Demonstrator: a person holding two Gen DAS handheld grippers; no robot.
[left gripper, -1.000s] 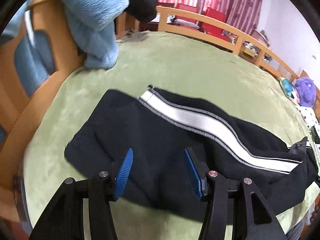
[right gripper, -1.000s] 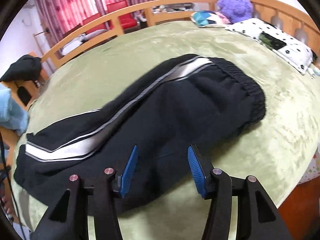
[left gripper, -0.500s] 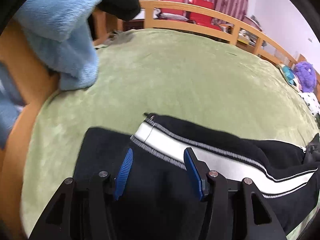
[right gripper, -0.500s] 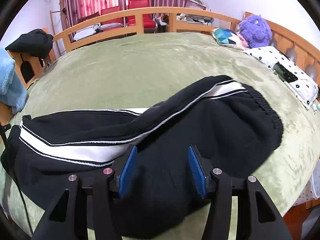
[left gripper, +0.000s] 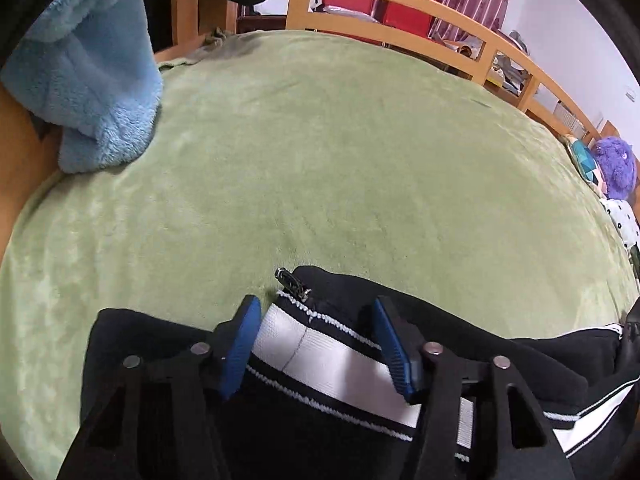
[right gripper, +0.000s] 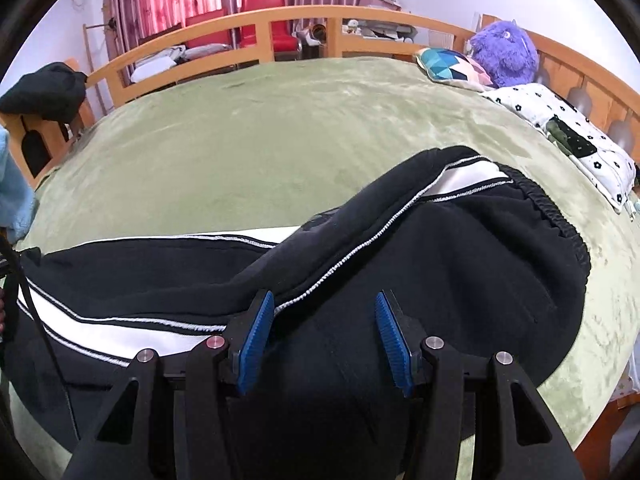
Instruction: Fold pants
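Black track pants [right gripper: 460, 264] with a white side stripe lie across the green bed cover, elastic waistband at the right in the right wrist view. In the left wrist view the leg cuff [left gripper: 320, 344] with the white stripe and a small zipper pull [left gripper: 292, 282] lies between the blue pads. My left gripper [left gripper: 316, 340] is open over the cuff end. My right gripper [right gripper: 324, 336] is open over the upper leg, just below the piped seam. Neither holds cloth.
A light blue fleece blanket [left gripper: 88, 80] hangs over the wooden bed frame at the left. A purple plush toy [right gripper: 504, 56], a patterned cushion [right gripper: 452, 66] and a spotted pillow [right gripper: 568, 136] lie at the right. A wooden rail [right gripper: 280, 28] borders the far side.
Both grippers have moved forward and lower over the pants. The left one went from the mid leg to the cuff end. The pants' upper layer has bunched toward the far side.
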